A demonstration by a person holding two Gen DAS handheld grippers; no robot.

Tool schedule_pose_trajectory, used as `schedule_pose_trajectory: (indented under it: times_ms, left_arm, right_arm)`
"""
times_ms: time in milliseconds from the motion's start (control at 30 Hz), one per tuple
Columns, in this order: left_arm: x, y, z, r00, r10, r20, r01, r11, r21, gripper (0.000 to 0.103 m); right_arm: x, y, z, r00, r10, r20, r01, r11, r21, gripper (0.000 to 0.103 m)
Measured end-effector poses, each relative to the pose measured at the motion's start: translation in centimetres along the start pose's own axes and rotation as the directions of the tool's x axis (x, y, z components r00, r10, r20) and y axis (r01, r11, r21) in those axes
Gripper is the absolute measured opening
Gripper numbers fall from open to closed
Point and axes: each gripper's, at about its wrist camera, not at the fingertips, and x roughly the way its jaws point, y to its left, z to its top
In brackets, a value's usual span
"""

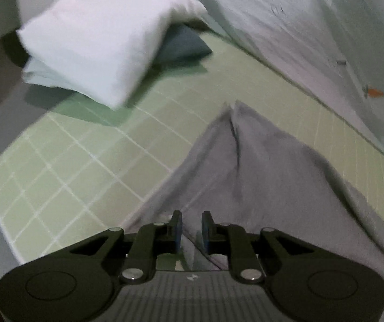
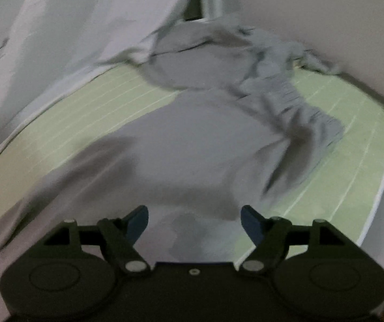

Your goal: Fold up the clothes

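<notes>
A grey garment (image 1: 259,166) lies on the green grid mat (image 1: 65,177). My left gripper (image 1: 192,230) is nearly closed, and a fold of the grey cloth runs between its blue pads. In the right wrist view the same grey garment (image 2: 192,145) spreads across the mat (image 2: 353,166), its ribbed cuff (image 2: 294,102) bunched at the far right. My right gripper (image 2: 194,222) is open just above the cloth and holds nothing.
A stack of folded clothes, white (image 1: 98,35) over a dark teal piece (image 1: 184,45), sits at the mat's far left. A pale sheet (image 1: 312,32) hangs along the far side, and it also shows in the right wrist view (image 2: 65,26). The mat's white edge (image 2: 374,214) is at the right.
</notes>
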Motion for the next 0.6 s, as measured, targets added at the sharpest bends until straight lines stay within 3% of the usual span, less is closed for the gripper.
schedule_pose_trajectory:
  times_ms: [133, 300, 367, 467, 600]
  left_arm:
    - [1.4, 0.5, 0.1, 1.0, 0.021, -0.021, -0.02, 0.999, 0.04, 0.035]
    - [1.8, 1.7, 0.0, 1.0, -0.022, -0.019, 0.023, 0.998, 0.054, 0.037]
    - [1.8, 1.8, -0.1, 0.999, -0.041, -0.006, 0.041, 0.997, 0.06, 0.035]
    - [1.5, 1.5, -0.3, 0.999, -0.053, 0.008, 0.052, 0.995, 0.08, 0.02]
    - [1.1, 1.6, -0.3, 0.997, -0.078, 0.021, 0.075, 0.992, 0.1, 0.013]
  right_arm:
    - [-1.9, 2.5, -3.0, 0.999, 0.031, -0.015, -0.032, 0.998, -0.059, 0.078]
    - [-3.9, 3.9, -6.4, 0.997, 0.05, -0.05, -0.056, 0.991, -0.119, 0.08]
    - [-4.5, 4.1, -7.4, 0.997, 0.047, -0.064, -0.055, 0.99, -0.13, 0.08]
    - [-5.2, 4.4, -8.7, 0.996, 0.039, -0.081, -0.051, 0.988, -0.147, 0.08]
    - [-5.7, 4.8, -9.7, 0.994, 0.038, -0.098, -0.053, 0.986, -0.156, 0.08]
